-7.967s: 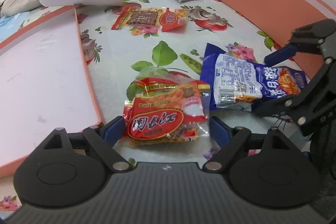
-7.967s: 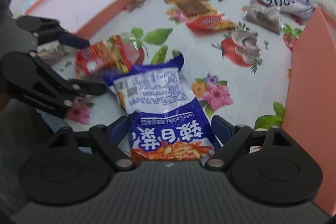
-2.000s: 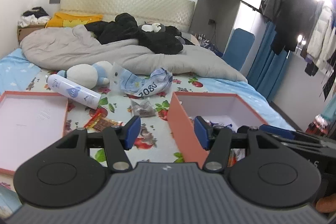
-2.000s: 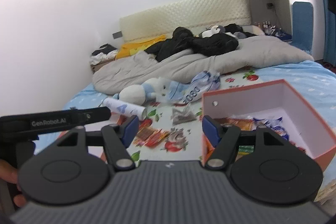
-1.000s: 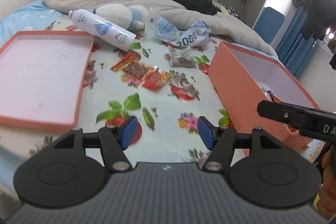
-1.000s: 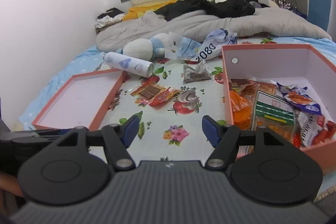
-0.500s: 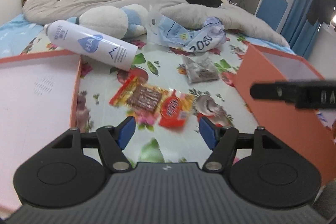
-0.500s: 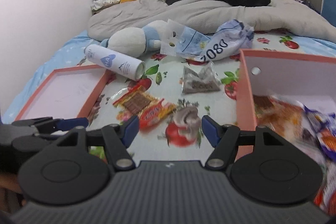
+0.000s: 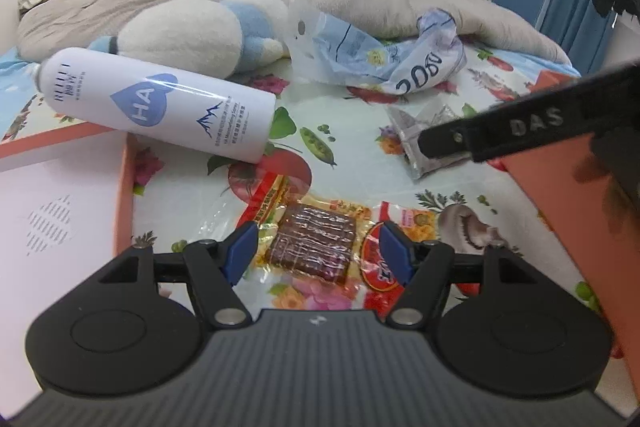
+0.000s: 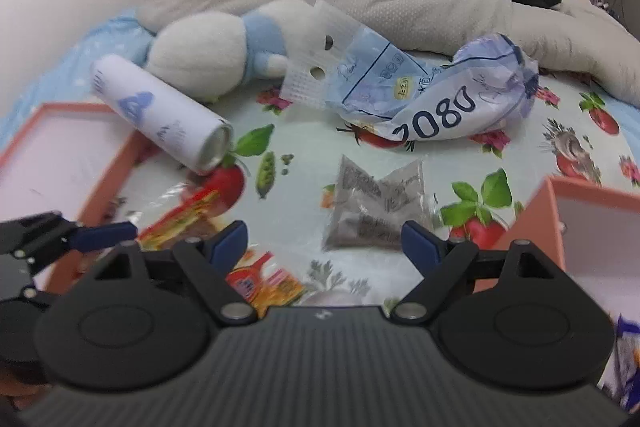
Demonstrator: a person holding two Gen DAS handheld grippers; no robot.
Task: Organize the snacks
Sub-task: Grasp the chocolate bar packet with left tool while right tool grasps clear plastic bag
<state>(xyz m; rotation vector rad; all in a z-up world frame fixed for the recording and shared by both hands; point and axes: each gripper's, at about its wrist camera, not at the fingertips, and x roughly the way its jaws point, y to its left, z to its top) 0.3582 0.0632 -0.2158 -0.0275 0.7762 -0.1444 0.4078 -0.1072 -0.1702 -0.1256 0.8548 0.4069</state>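
Tilting downward, left hand-held gripper [image 9: 314, 250] spread

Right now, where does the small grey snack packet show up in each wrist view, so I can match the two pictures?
Left wrist view: the grey snack packet lies at right of centre, partly hidden behind the black bar of the right gripper.
Right wrist view: it lies at centre, just ahead of the open jaws of the right gripper.
Shared landmark: the crumpled blue-and-white bag marked 2080, just beyond the packet in both.
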